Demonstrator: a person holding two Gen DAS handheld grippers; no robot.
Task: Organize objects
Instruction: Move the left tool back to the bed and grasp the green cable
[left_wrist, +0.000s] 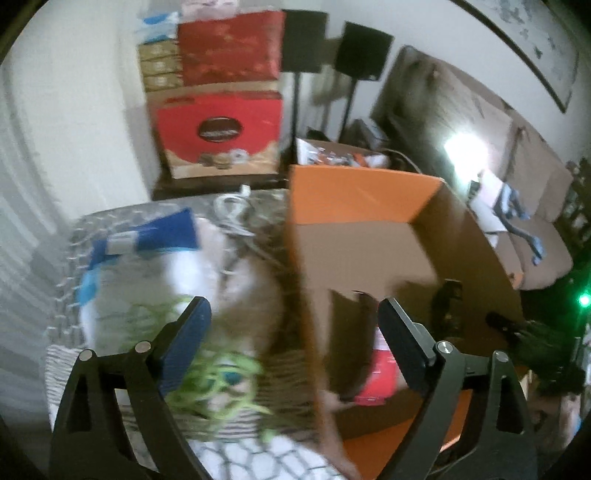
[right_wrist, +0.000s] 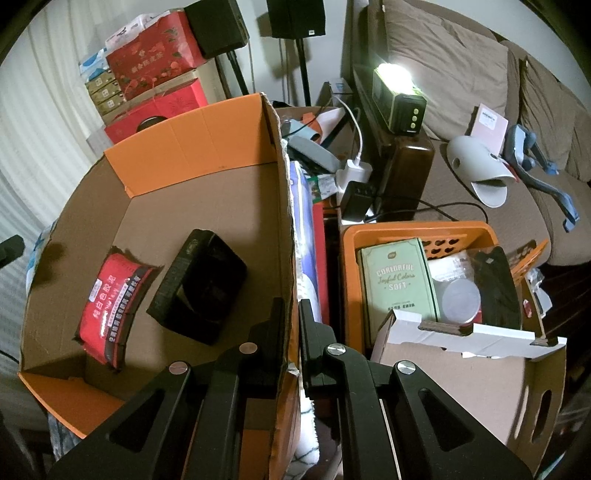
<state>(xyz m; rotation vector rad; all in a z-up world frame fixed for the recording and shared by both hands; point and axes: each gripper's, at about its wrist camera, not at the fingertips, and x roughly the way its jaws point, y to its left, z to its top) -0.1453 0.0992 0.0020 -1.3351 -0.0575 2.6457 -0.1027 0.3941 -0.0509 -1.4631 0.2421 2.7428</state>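
Note:
An open orange cardboard box (right_wrist: 192, 133) stands on the surface; it also shows in the left wrist view (left_wrist: 354, 195). Inside lie a red packet (right_wrist: 114, 306) and a black case (right_wrist: 203, 284). My right gripper (right_wrist: 291, 314) is shut on the box's right wall, one finger inside and one outside. My left gripper (left_wrist: 293, 328) is open and empty, above the box's left wall (left_wrist: 303, 314); its left finger (left_wrist: 188, 343) is over a green tangle (left_wrist: 218, 384) and a blue and white bag (left_wrist: 155, 236). The red packet shows by the right finger (left_wrist: 380, 373). The left view is blurred.
An orange basket (right_wrist: 417, 229) at right holds a green tin (right_wrist: 397, 284), a clear lid and a black item. A cardboard tray (right_wrist: 469, 369) lies in front. Red gift boxes (left_wrist: 218, 122), speaker stands, a lit lamp (right_wrist: 399, 96), chargers and a sofa (right_wrist: 461, 74) lie behind.

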